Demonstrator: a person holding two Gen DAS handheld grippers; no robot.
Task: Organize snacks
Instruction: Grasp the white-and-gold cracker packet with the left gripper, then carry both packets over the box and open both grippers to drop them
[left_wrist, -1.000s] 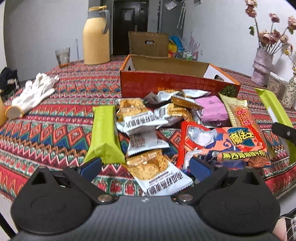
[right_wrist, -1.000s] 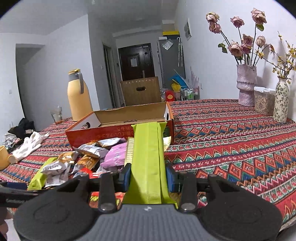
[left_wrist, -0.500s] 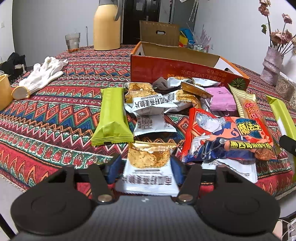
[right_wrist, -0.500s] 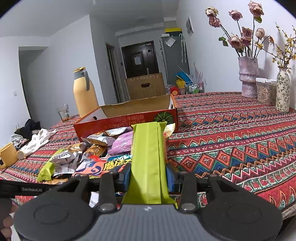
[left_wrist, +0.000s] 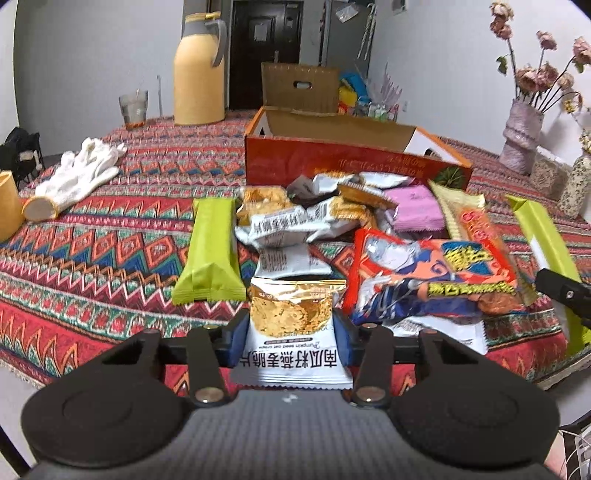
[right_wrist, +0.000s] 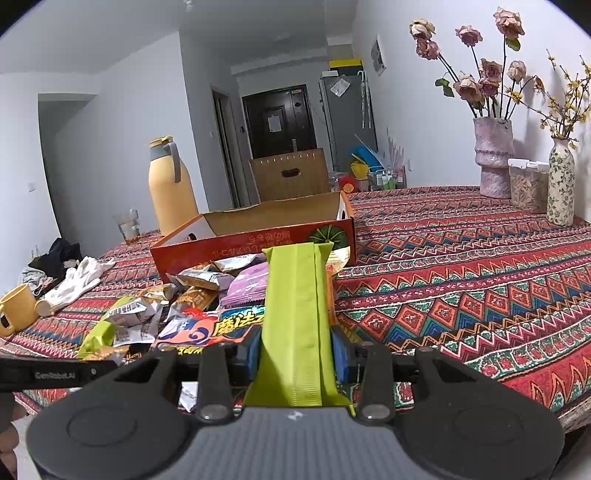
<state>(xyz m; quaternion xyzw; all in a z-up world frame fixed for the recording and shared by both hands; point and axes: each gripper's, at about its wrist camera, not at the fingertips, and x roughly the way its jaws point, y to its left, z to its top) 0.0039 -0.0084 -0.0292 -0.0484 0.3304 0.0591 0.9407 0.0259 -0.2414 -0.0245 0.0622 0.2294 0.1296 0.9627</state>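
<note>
- Left wrist view: left gripper (left_wrist: 291, 334) now closing on the white-and-gold pumpkin seed oat crisp packet (left_wrist: 291, 325), blue pads against both packet edges; a second ago jaws wide apart with that packet lying loose on the cloth between them.
- Packet now at 6 o'clock of the snack pile (left_wrist: 332, 221), just beside the green wafer bar (left_wrist: 212, 251) at its 10 o'clock and the red cartoon noodle bag (left_wrist: 432, 273) at its 2 o'clock.
- Right wrist view: right gripper (right_wrist: 295, 350) clenched on a second green wafer bar (right_wrist: 295, 317), same as a second ago, bar pointing toward 12 o'clock at the orange cardboard box (right_wrist: 258, 243).
- Box open, standing at 12 o'clock behind the pile on the patterned tablecloth (right_wrist: 461, 295); inside mostly hidden.
- Meaning, as a judgement: both tools loaded or nearly so, pickup stage about done, next step probably a carry to the box.
- Risk: crinkly packet held only at its edges, so could buckle or slip once lifted.
</note>
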